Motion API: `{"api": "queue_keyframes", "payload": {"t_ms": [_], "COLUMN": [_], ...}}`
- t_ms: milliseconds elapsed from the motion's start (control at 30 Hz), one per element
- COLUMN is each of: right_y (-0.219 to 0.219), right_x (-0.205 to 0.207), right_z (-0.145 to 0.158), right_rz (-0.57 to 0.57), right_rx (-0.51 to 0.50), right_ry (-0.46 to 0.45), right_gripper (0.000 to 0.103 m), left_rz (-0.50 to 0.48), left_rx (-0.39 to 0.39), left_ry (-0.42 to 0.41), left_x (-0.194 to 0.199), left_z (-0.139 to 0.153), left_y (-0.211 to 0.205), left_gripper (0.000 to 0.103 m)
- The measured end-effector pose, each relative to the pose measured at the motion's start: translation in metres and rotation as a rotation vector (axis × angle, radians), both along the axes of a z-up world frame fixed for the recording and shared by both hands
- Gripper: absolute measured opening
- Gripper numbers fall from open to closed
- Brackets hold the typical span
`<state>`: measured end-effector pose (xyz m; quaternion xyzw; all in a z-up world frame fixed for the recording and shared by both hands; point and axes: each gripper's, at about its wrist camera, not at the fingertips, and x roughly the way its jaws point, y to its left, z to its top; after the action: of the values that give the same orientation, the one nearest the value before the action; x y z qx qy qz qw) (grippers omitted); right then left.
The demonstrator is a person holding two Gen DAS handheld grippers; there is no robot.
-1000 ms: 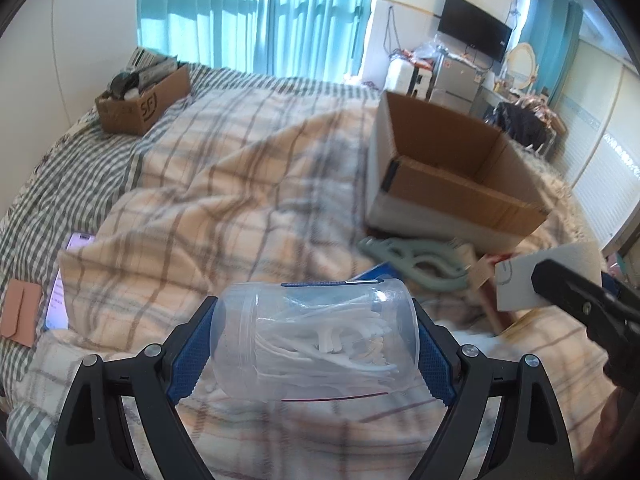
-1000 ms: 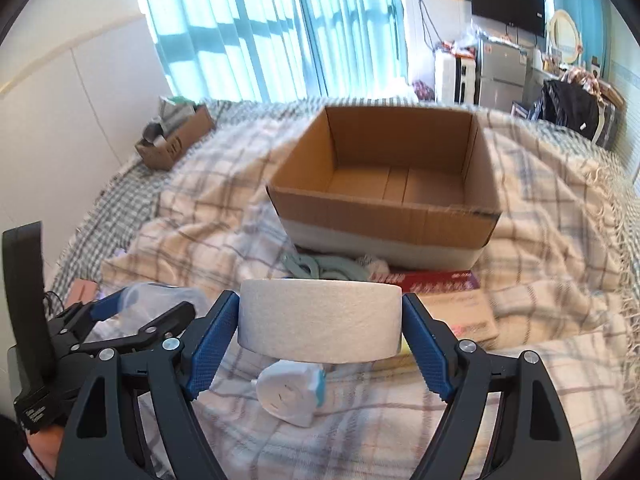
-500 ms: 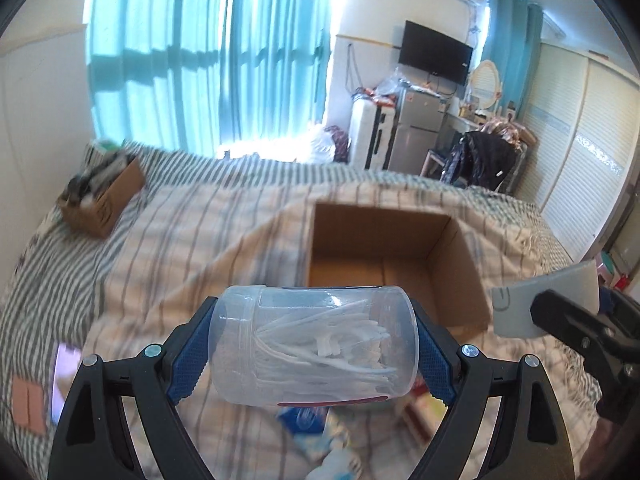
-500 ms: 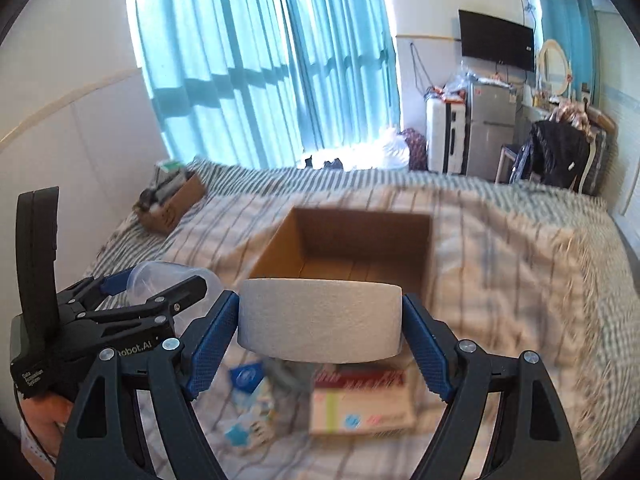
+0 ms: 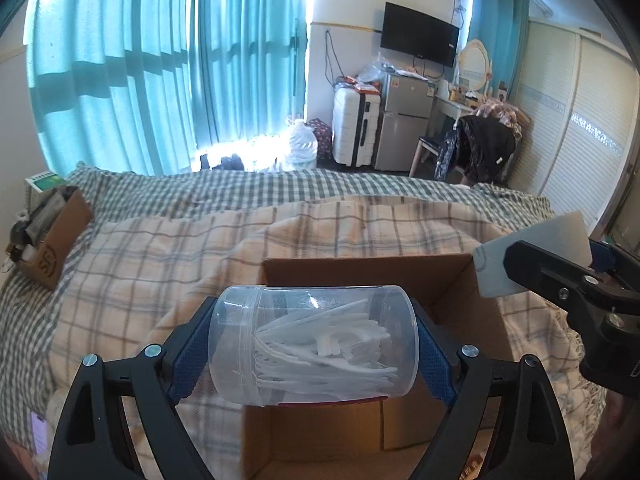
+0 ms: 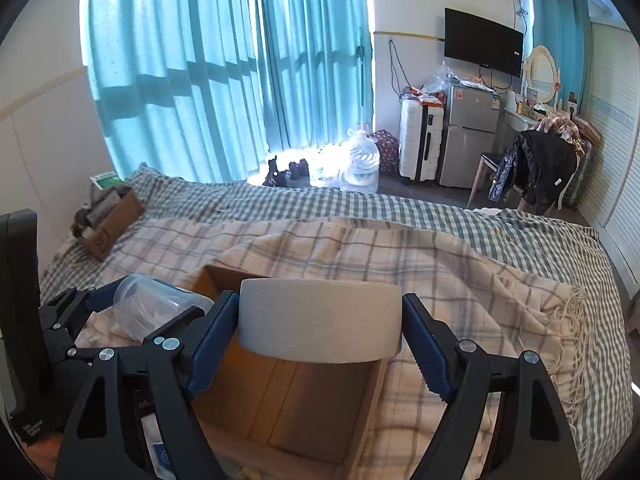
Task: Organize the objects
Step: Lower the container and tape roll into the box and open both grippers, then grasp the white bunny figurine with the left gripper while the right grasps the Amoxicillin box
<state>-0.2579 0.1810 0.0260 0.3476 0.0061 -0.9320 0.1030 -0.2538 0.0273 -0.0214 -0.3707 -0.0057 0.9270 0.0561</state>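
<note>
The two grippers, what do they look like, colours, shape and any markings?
Both match. The left gripper and right gripper have black triangular cut-out arms, silver screws and blue textured pads inside the jaws. The right wrist view shows small white lettering on the left gripper's body, unreadable.

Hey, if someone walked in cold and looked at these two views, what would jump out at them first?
First, the clear jar of white picks clamped sideways in the left gripper, and the white tape roll clamped in the right gripper. Both hang over the open cardboard box on the plaid blanket. Behind, bright teal curtains fill the window wall.
</note>
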Motion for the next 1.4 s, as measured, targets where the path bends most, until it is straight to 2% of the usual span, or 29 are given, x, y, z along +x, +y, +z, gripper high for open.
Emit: {"api": "queue_keyframes", "payload": {"t_ms": [200, 267, 300, 333, 433, 533, 667, 867, 1033, 1200, 1400], "right_y": [0.007, 0.011, 0.012, 0.013, 0.014, 0.020, 0.025, 0.022, 0.021, 0.025, 0.033], "right_x": [-0.027, -0.029, -0.031, -0.033, -0.025, -0.013, 0.015, 0.081, 0.137, 0.189, 0.217], "right_z": [-0.038, -0.045, -0.047, -0.049, -0.044, -0.026, 0.015, 0.071, 0.087, 0.067, 0.007], "right_rz": [-0.023, -0.026, -0.025, -0.030, -0.047, -0.060, -0.057, -0.020, 0.000, 0.012, -0.022], "right_rx": [-0.024, -0.054, -0.059, -0.056, -0.029, -0.015, -0.041, -0.017, 0.015, 0.072, 0.064], "right_ry": [-0.028, -0.027, -0.039, -0.051, -0.025, 0.005, 0.054, 0.113, 0.140, 0.128, 0.055], "right_gripper": [0.081, 0.083, 0.089, 0.101, 0.103, 0.103, 0.103, 0.103, 0.103, 0.103, 0.103], "left_rz": [-0.037, -0.065, -0.070, -0.064, -0.045, -0.022, 0.007, 0.037, 0.072, 0.097, 0.141], "left_rx": [-0.013, 0.001, 0.010, 0.014, 0.026, 0.017, -0.009, -0.076, -0.058, -0.054, -0.047], "left_ry": [-0.037, -0.038, -0.034, -0.027, 0.004, 0.001, 0.044, 0.130, 0.162, 0.149, 0.091], "left_x": [-0.020, -0.021, -0.022, -0.021, -0.017, -0.012, 0.011, 0.070, 0.123, 0.162, 0.192], "left_z": [-0.034, -0.039, -0.039, -0.037, -0.025, -0.011, 0.019, 0.074, 0.096, 0.082, 0.036], "left_y": [0.012, 0.014, 0.015, 0.015, 0.011, 0.004, -0.009, -0.023, -0.036, -0.041, -0.048], "left_gripper": [0.090, 0.094, 0.098, 0.103, 0.103, 0.103, 0.103, 0.103, 0.103, 0.103, 0.103]}}
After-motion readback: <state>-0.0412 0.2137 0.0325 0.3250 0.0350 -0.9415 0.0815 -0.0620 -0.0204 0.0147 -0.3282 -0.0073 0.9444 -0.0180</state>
